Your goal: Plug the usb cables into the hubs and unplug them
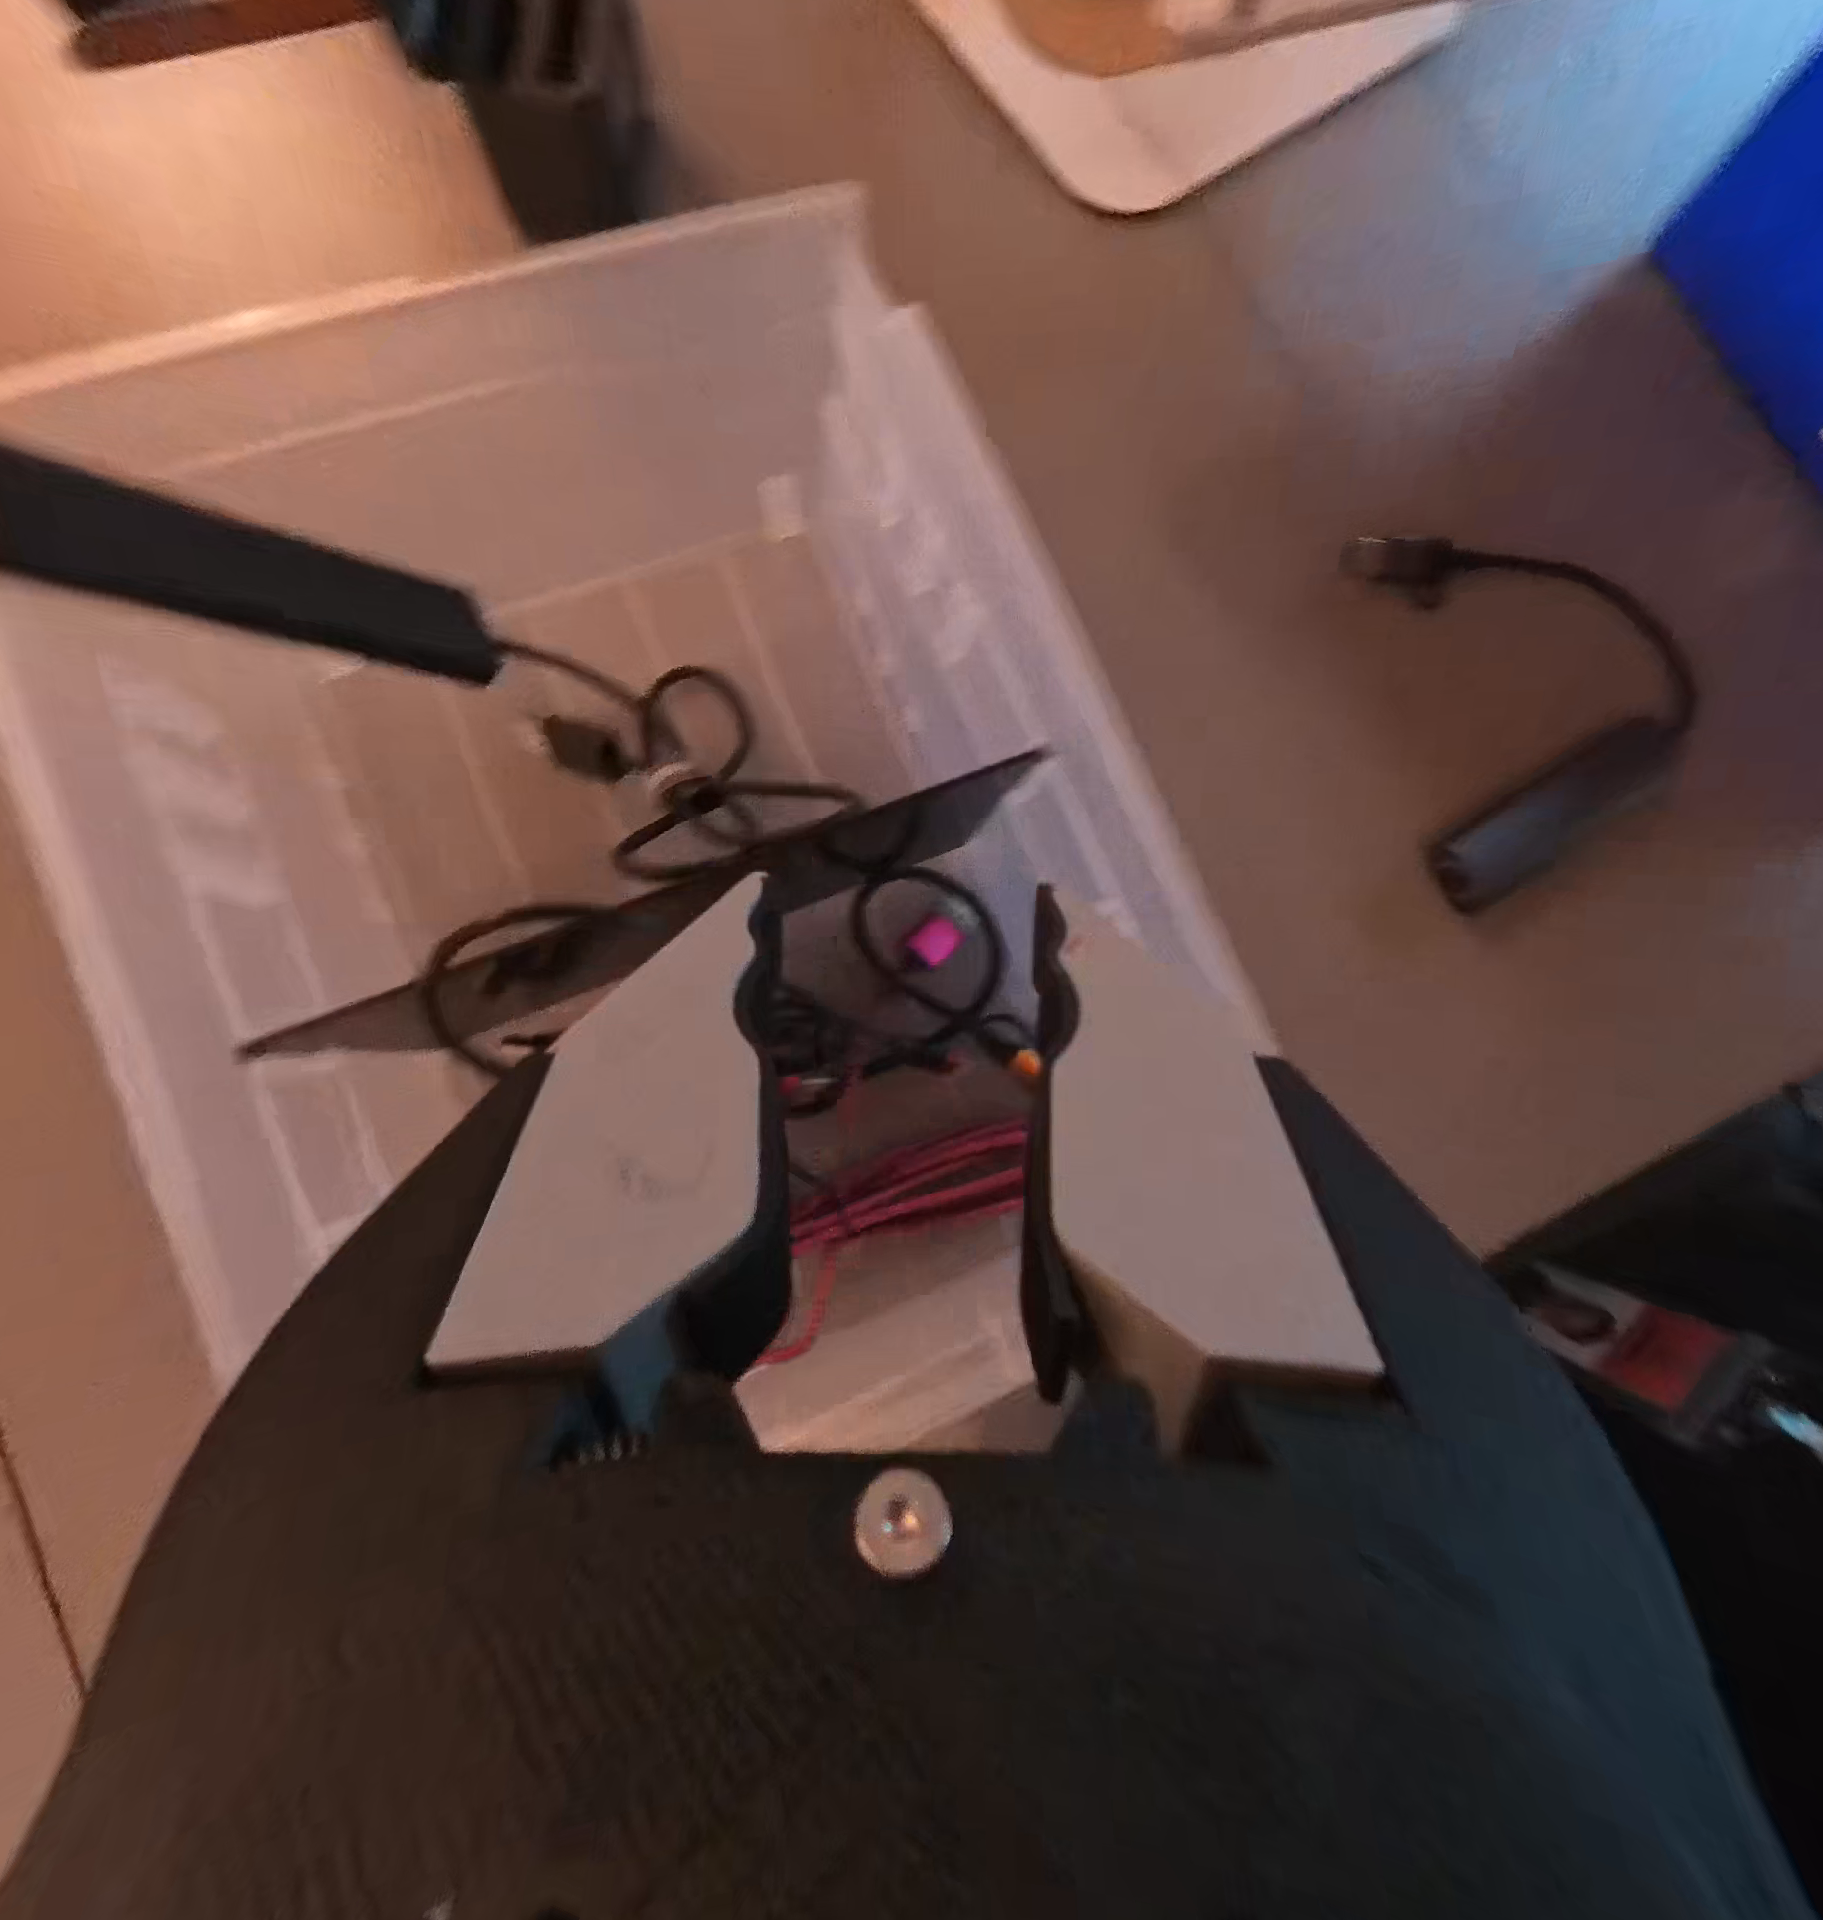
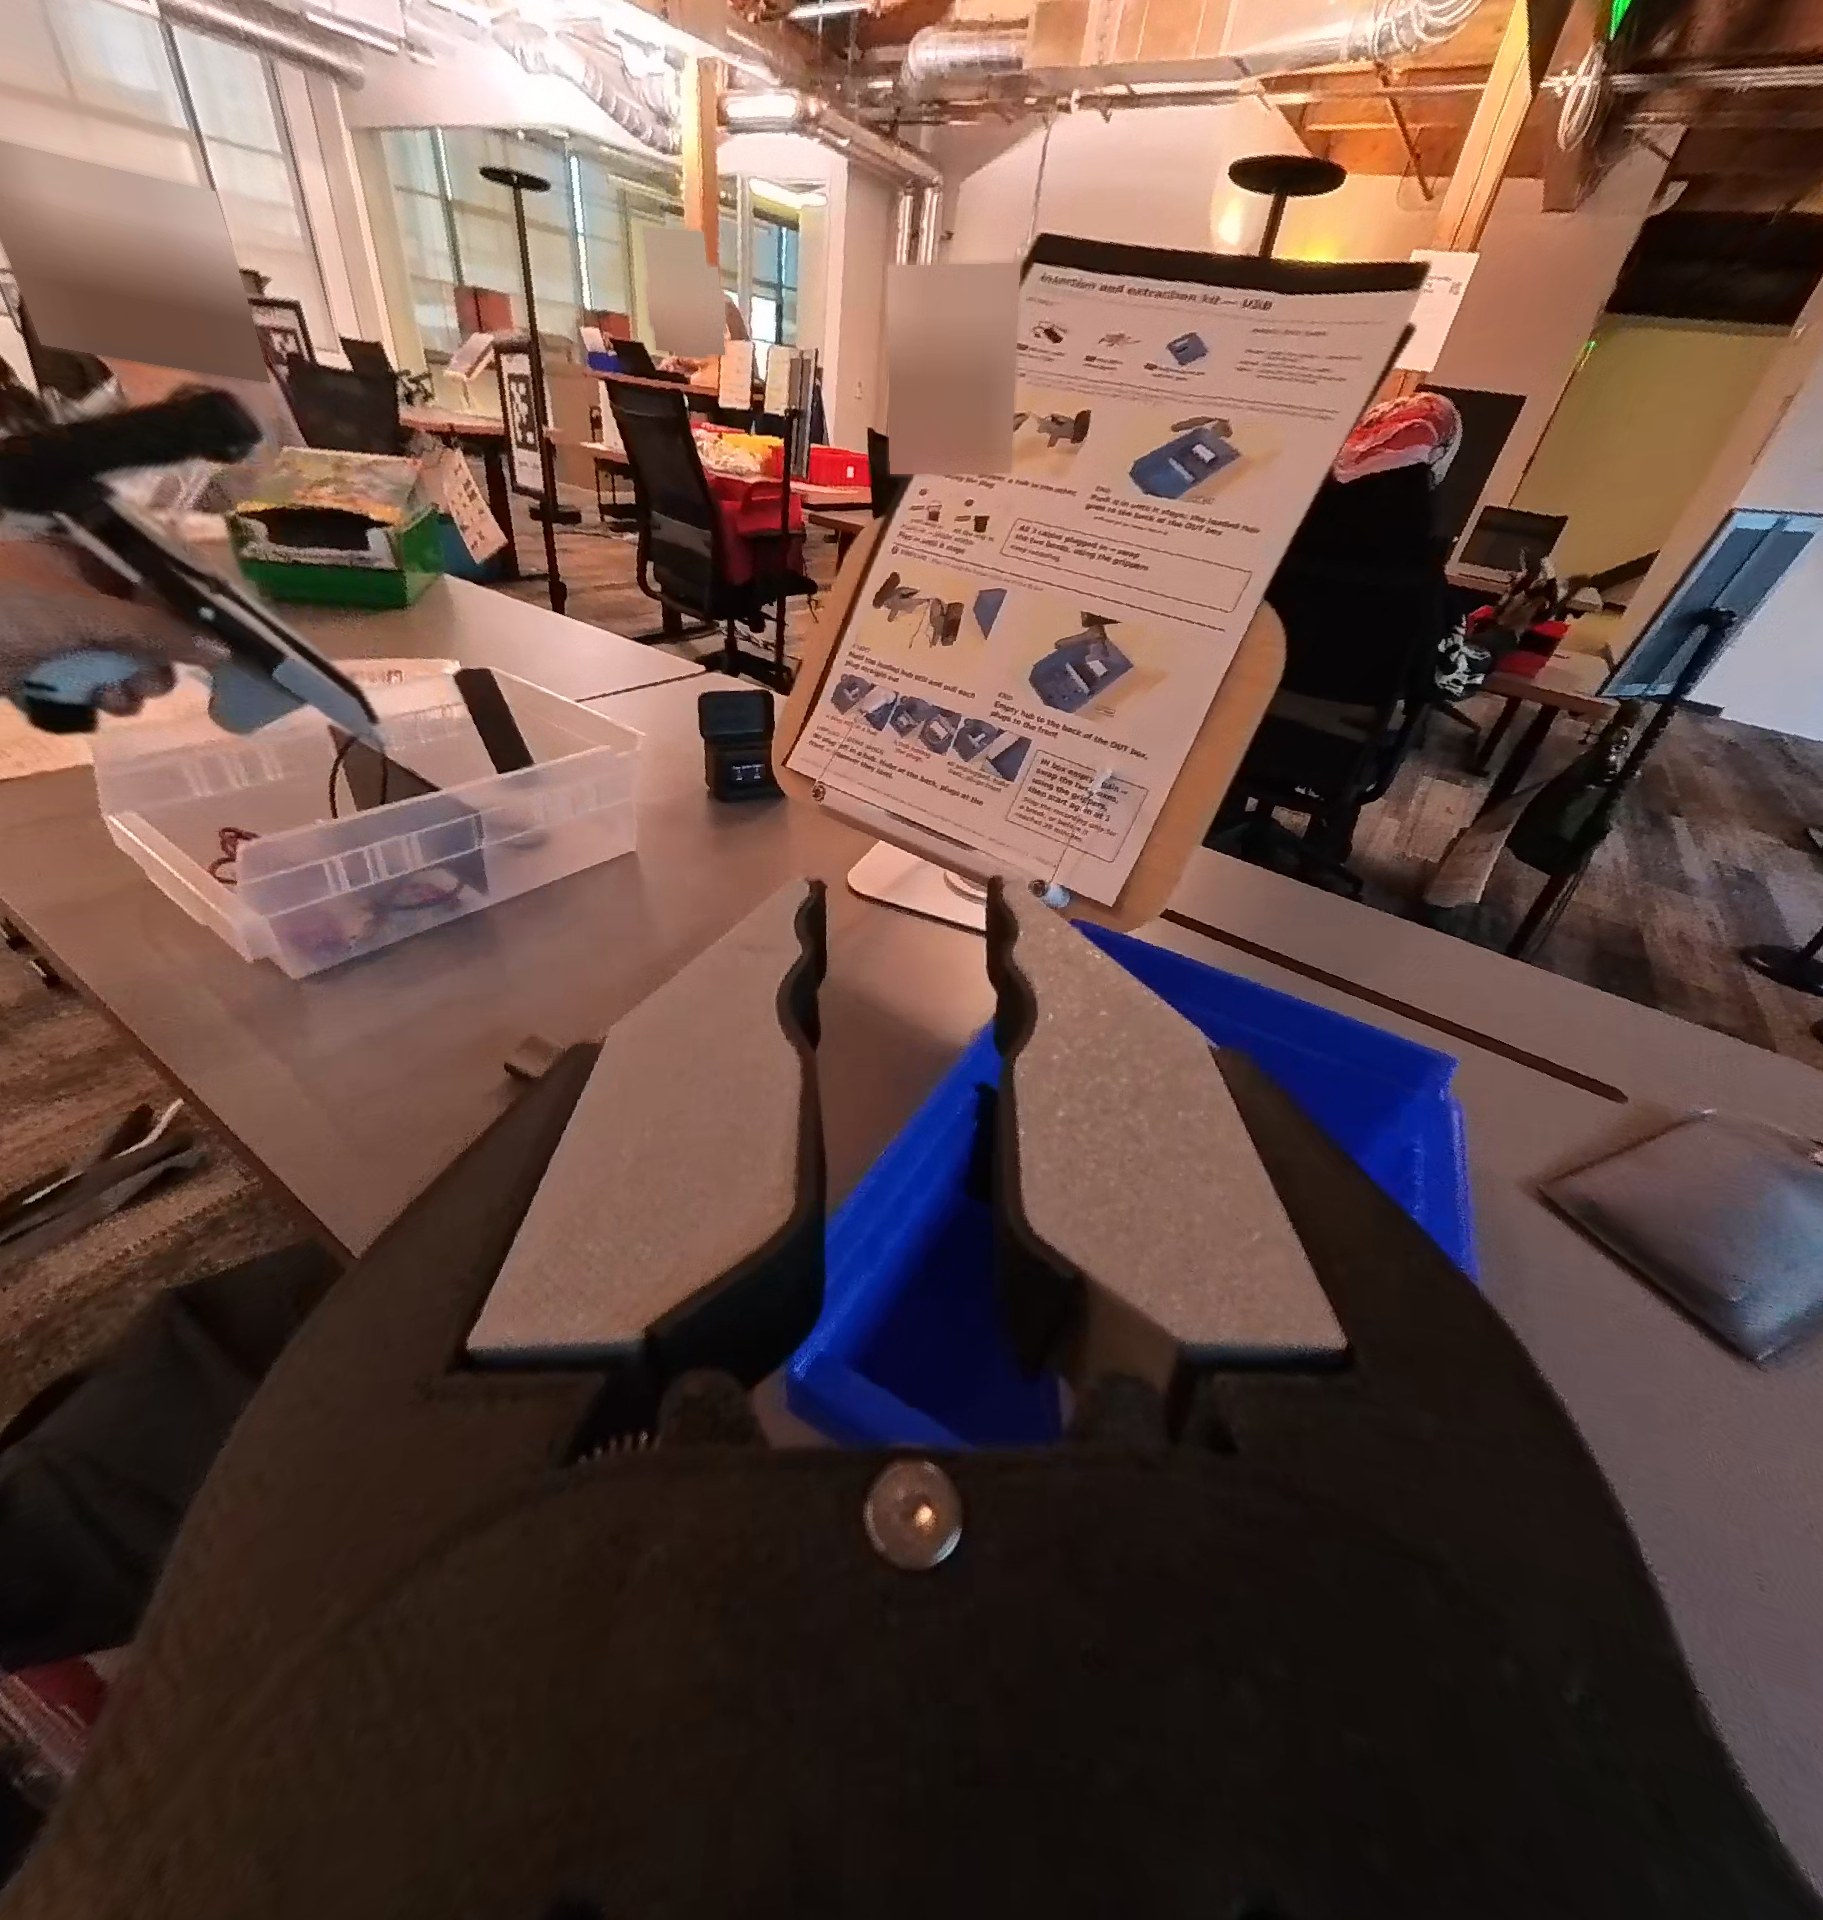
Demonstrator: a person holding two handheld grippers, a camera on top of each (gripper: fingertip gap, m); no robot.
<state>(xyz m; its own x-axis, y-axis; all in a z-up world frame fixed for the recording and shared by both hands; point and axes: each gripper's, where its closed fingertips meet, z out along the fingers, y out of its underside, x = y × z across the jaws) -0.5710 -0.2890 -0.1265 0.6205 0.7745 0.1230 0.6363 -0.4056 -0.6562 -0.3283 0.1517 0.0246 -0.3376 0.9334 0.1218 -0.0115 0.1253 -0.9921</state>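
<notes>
nothing plugged yet: hubs (image 1: 221, 566) and cables (image 1: 917, 1174) lying in clear bin (image 1: 595, 260), left gripper (image 1: 902, 914) and right gripper (image 2: 902, 909) jaws wide, empty.

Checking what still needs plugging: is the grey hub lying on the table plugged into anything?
Unplugged. The grey hub lies on the table outside the clear bin; its short cable's plug end lies bare.

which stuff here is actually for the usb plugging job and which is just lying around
For the job:
- clear plastic bin
- black hubs in the bin
- pink cable in the bin
- grey hub on the table
- blue box
- left gripper, right gripper, both jaws open

Lying about:
- instruction sheet
- green box
- grey pad
</notes>
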